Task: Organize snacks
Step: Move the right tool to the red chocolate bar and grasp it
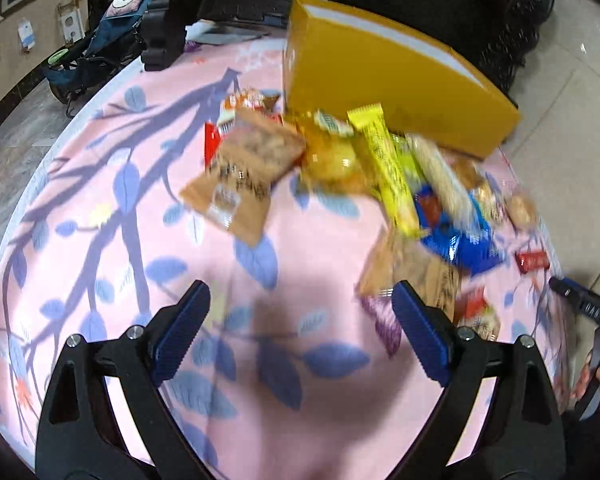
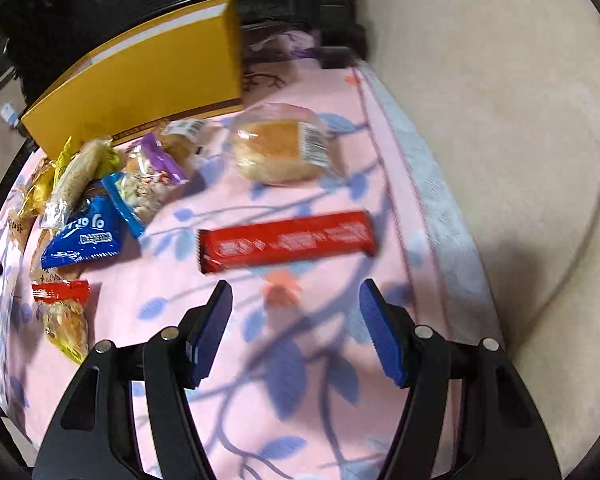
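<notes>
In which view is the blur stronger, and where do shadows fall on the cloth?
Left wrist view: the snack pile is smeared by motion blur, and a soft shadow lies between the open left gripper. Right wrist view: sharper; the red bar is only slightly blurred, and a dark shadow crosses the tablecloth under the open right gripper.

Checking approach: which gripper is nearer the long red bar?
Right. The right gripper hovers just short of the long red bar; the left gripper sits across the pile, bar far right.

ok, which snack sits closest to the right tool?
The long red bar, lying crosswise just ahead of the right tool, alone on the cloth. The wrapped bun lies farther back; the other packets are piled off to the left.
</notes>
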Demonstrator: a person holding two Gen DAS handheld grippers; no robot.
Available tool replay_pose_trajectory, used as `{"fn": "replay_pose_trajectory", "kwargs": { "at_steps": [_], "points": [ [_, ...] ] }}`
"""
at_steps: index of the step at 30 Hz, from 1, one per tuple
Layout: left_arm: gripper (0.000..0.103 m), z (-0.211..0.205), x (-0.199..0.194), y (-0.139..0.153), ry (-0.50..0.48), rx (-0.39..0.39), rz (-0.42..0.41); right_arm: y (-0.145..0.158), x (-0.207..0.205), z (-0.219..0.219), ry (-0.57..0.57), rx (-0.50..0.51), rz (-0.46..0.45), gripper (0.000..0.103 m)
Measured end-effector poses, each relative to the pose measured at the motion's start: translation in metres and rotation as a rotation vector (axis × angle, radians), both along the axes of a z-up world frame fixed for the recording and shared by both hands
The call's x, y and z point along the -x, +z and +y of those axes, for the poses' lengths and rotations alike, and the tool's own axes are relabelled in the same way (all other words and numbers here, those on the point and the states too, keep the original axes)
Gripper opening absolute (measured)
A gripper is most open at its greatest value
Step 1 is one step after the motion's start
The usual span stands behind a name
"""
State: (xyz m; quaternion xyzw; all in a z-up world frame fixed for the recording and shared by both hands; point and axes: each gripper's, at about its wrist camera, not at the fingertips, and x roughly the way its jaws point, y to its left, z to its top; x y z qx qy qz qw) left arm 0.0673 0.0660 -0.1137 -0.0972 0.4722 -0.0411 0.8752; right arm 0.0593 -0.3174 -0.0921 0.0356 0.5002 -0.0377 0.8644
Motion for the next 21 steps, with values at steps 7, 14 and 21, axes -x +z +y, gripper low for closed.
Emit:
{"fn": "replay_pose_trajectory", "kwargs": {
  "at_steps": [7, 14, 21],
  "points": [
    [0.094, -0.008, 0.012, -0.006, -0.029, -0.005, 0.022, 0.001, 0.014, -0.021, -0.044, 0.033, 0.005, 0.066],
    [0.094, -0.016, 0.017, -0.004, -0.056, -0.016, 0.021, -0.028, -0.021, 0.004, 0.101, 0.159, 0.071, 0.067],
    [0.094, -0.018, 0.021, -0.006, -0.063, -0.034, 0.041, -0.033, -0.067, 0.017, 0.167, 0.17, 0.004, 0.073]
  ]
}}
